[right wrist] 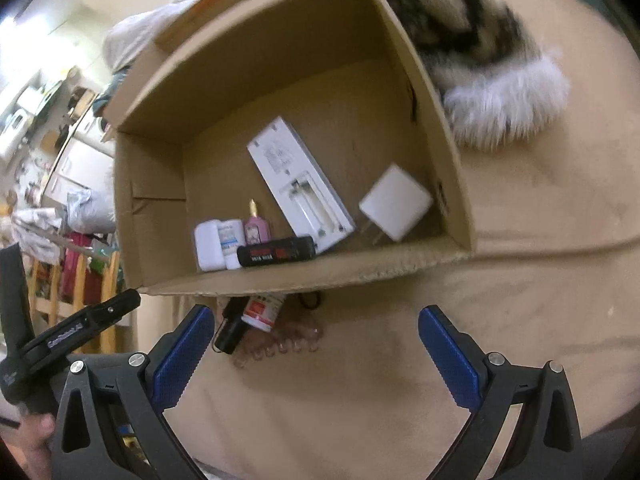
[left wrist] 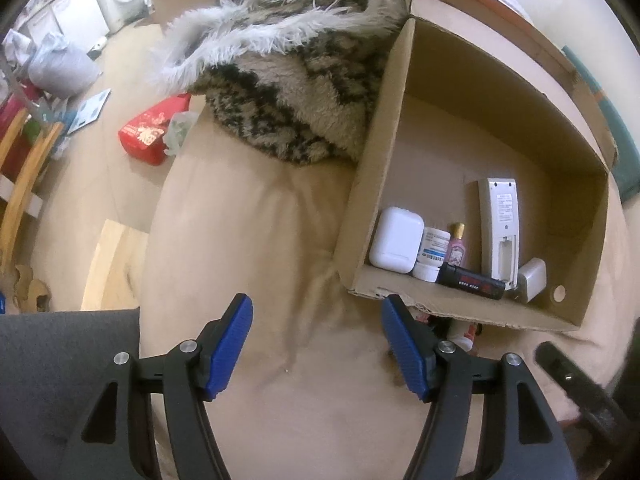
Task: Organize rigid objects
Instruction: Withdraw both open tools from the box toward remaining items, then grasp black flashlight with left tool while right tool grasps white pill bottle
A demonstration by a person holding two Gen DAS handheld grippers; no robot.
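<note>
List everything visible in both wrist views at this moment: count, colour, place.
Cardboard box: 1, brown, on the beige cushion.
White case: 1, box's near wall.
White bottle: 1, beside the case.
Pink bottle: 1, beside it.
Black tube: 1, lying along the near wall.
Remote: 1, white, face down, battery bay open.
Charger: 1, white, box corner.
Items outside the box: several, black, white-red, clear.
Fur garment: 1, patterned, beside the box.
Left gripper: blue-padded, open.
Right gripper: blue-padded, open.
</note>
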